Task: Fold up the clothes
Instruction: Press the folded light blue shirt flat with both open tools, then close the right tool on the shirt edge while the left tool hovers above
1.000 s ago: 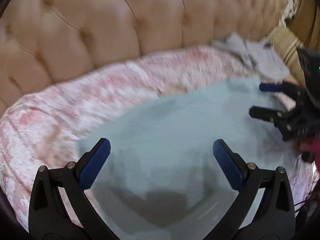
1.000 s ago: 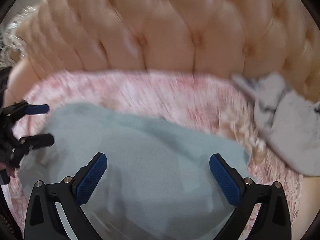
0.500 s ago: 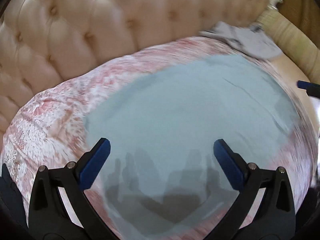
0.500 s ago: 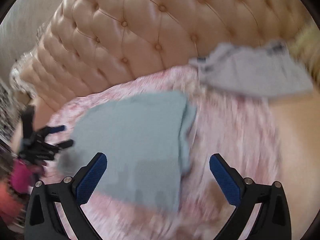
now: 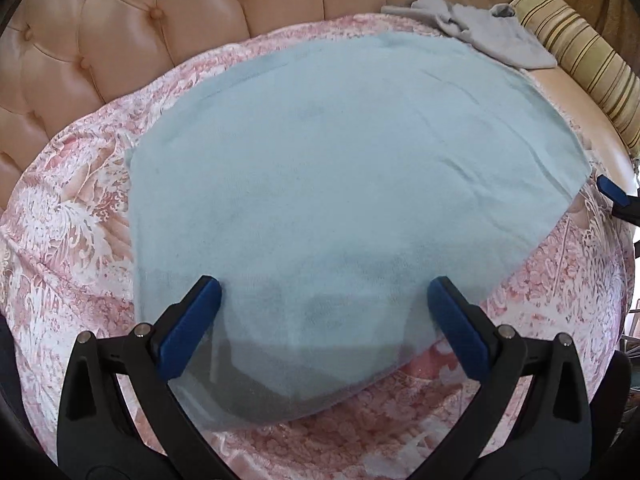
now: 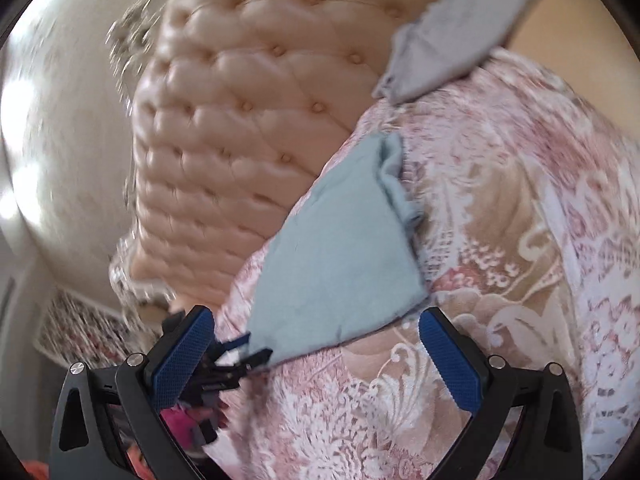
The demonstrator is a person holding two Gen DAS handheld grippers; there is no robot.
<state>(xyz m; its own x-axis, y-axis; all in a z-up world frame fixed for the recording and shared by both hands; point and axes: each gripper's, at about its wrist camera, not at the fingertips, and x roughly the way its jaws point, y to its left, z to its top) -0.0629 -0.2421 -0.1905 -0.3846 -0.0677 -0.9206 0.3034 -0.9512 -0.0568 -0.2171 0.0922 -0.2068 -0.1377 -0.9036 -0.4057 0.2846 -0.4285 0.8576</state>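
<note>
Light blue garment (image 5: 340,184): one; laid flat on the pink floral bedspread (image 5: 72,240), close below the tufted headboard (image 5: 140,40); its right edge is seen bunched in the right wrist view (image 6: 394,184).
Grey garment (image 5: 488,28): one, crumpled at the head of the bed, just beside the blue one (not yet dealt with).
Striped bolster (image 5: 584,60): one, at the bed's right edge.
Left gripper (image 5: 324,308): jaws spread wide, nothing held, hovering over the near hem of the blue garment.
Right gripper (image 6: 316,340): jaws spread wide, nothing held, off the garment's right corner; the view is blurred.
Grippers counted: two, both empty.
Risk, uneven fold: judged likely if the bunched right edge is folded in unsmoothed, so that a lump is trapped.
Risk, bedspread caught: the bedspread may be pinched with the hem if the jaws are closed too deep.
Risk, single layer taken: if only the top layer is gripped, the garment may be pulled out of square.
</note>
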